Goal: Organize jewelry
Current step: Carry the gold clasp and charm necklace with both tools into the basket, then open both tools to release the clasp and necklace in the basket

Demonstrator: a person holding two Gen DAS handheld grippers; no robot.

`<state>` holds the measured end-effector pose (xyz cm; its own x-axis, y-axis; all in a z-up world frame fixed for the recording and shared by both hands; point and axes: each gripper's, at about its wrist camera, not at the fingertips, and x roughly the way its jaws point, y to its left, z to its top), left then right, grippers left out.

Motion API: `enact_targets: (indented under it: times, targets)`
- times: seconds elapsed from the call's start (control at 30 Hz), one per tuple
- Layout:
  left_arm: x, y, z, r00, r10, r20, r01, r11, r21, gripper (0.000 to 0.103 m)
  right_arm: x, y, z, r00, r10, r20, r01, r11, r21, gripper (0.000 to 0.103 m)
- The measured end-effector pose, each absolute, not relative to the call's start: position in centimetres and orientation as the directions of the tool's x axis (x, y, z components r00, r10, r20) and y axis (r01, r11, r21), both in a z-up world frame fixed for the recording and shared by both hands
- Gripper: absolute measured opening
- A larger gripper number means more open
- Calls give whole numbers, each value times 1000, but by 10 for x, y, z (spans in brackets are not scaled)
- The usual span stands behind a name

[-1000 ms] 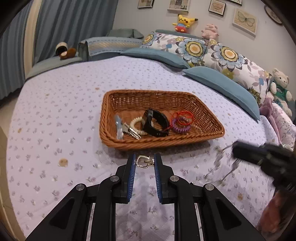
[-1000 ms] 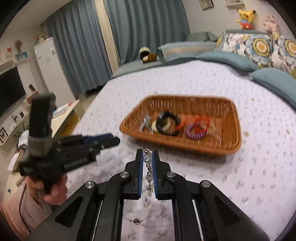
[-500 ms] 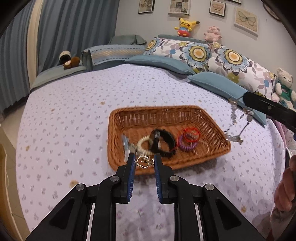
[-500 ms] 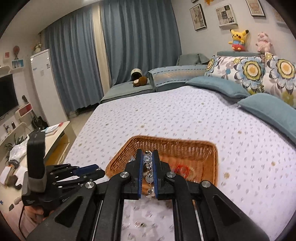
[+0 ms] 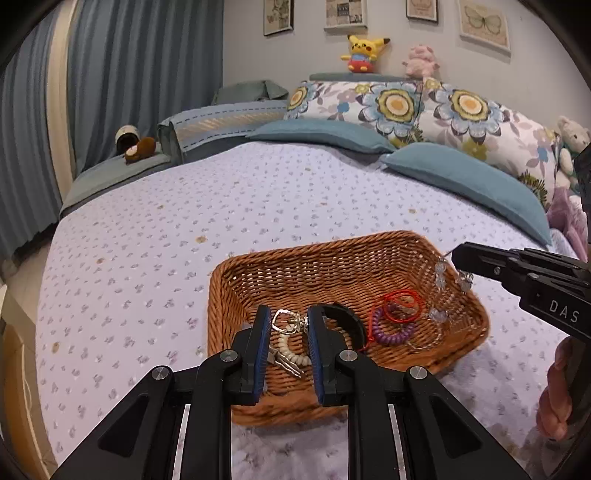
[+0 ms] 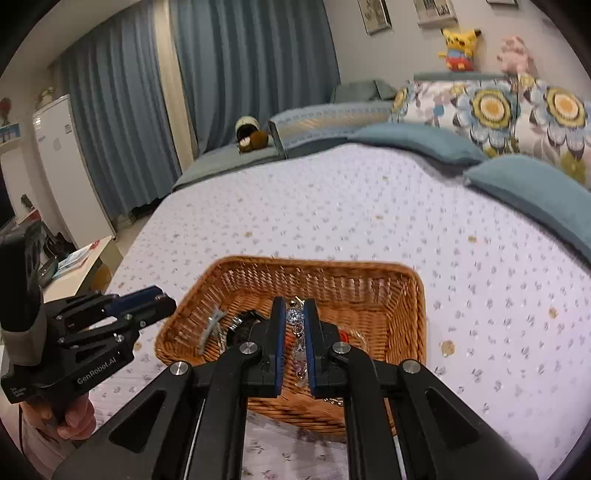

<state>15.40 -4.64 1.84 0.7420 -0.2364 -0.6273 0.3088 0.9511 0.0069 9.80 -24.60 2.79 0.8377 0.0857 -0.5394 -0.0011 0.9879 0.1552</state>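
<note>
Both over basket (image 5: pixel 325 258), clasp (image 5: pixel 286 322) in left claw (image 5: pixel 287 325), beads (image 6: pixel 295 317) in right claw (image 6: pixel 294 321)

Blue curtains (image 6: pixel 229 92) cover the far wall; framed prints (image 5: pixel 345 13) hang above the bed (image 5: pixel 258 192); perhaps a white fridge (image 6: pixel 62 162) left.

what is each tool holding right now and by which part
Left tool: a small metal clasp, pinched across its width. Right tool: a beaded crystal chain, gripped near its upper end, the rest dangling.

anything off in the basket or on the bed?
Nothing stands out. The wicker basket sits flat on the bedspread with the bracelets loose inside it. Both grippers hold jewelry over it: left gripper a metal clasp, right gripper a beaded chain.
</note>
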Motion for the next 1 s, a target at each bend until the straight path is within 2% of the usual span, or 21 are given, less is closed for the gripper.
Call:
enact_targets:
  times: [0.33,0.57,0.63,0.7,0.73,0.77,1.0]
  targets:
    - [205,-50,-14,664,-279,-693,291,951,-104,21,120,-272,-6,769,150,-621,22,965,260,12]
    - [204,-58,-21,677,-256,-690,292,954,-68,20,118,-274,-8,773,127,-621,41,968,248,13]
    - [203,-59,-21,676,-259,-689,297,953,-66,21,119,-274,-7,772,125,-623,42,968,246,16]
    - [202,-59,-18,664,-277,-694,305,948,-87,37,116,-273,-6,774,123,-621,41,969,244,38]
    - [199,-58,-15,666,-285,-689,307,947,-96,53,114,-271,-4,780,129,-613,35,968,248,39]
    - [197,-57,-12,673,-285,-683,305,948,-95,60,112,-270,-2,783,139,-607,23,968,251,39]
    - [163,-51,23,712,-286,-642,321,945,-65,60,84,-248,21,806,158,-570,-48,978,204,39]
